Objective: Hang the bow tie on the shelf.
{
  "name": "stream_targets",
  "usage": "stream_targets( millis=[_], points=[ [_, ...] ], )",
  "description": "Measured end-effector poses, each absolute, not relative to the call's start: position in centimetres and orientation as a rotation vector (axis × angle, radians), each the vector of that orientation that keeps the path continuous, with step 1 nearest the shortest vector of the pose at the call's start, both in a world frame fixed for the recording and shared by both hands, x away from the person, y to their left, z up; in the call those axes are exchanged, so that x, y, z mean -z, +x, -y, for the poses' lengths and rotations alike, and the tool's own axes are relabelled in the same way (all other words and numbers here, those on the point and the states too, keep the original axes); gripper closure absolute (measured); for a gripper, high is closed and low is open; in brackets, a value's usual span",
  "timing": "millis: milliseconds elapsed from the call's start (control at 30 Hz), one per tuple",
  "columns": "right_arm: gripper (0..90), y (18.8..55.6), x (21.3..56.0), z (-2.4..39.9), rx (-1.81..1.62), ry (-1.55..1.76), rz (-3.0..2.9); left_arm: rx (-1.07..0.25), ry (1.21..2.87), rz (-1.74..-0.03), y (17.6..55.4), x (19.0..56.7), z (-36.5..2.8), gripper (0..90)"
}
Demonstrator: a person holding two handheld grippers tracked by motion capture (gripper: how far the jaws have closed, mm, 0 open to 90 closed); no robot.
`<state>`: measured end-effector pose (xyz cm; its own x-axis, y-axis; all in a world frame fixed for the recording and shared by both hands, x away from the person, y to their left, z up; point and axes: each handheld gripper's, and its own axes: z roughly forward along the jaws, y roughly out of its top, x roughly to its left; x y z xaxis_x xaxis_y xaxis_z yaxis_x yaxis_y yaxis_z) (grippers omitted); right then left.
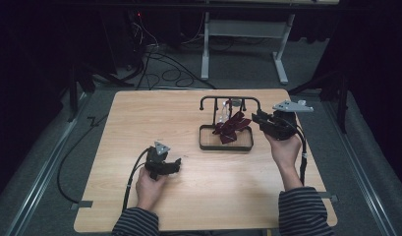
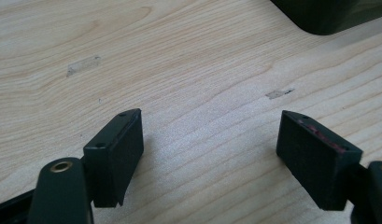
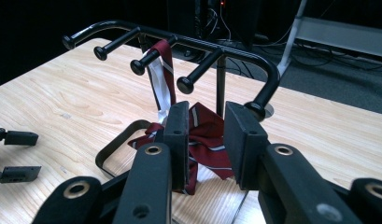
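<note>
A black peg rack (image 1: 208, 99) with a tray base stands at the table's back right. A maroon striped tie (image 1: 231, 127) hangs from one of its pegs and bunches down into the tray. In the right gripper view the tie (image 3: 205, 135) drapes off a peg of the rack (image 3: 202, 44). My right gripper (image 3: 205, 109) is level with the bunched fabric, jaws a little apart, and the tie shows in the gap. From above, the right gripper (image 1: 254, 118) sits at the rack's right end. My left gripper (image 1: 178, 163) rests low on the bare wood, wide open (image 2: 209, 126) and holding nothing.
The dark tray corner (image 2: 319, 14) lies ahead of the left gripper. The left gripper (image 3: 32, 155) shows far left in the right gripper view. Wooden table (image 1: 139, 123) has bare room on the left and front. Cables and a desk frame (image 1: 245, 29) lie on the floor behind.
</note>
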<state>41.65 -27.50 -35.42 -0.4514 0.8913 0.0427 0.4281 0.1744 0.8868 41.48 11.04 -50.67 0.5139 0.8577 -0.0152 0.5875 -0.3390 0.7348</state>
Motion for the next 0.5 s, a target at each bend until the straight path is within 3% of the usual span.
stream_targets(
  millis=[500],
  points=[
    [72.8,39.6,36.5,28.5,-1.264,1.245,-1.93,-0.496,2.058,-1.176,41.5,50.7,-11.0,23.5]
  ],
)
